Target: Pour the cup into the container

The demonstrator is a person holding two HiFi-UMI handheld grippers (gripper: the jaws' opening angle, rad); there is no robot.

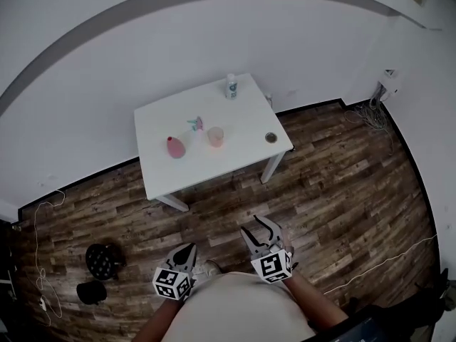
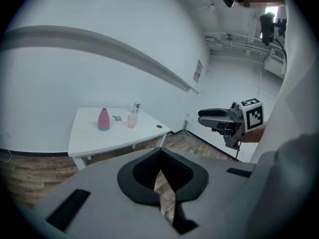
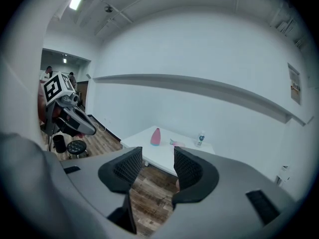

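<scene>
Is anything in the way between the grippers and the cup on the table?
Nothing visible is. Only bare wooden floor lies between the left gripper, the right gripper and the table. On the table, nothing stands in front of the cup.

One white table holds five things: one pink cone-shaped container, one translucent pink cup, one small white bottle, one small teal and pink object and one small dark disc. Two grippers show: one left gripper and one right gripper. On the wooden floor are two black things: one round stool and one smaller black item.
</scene>
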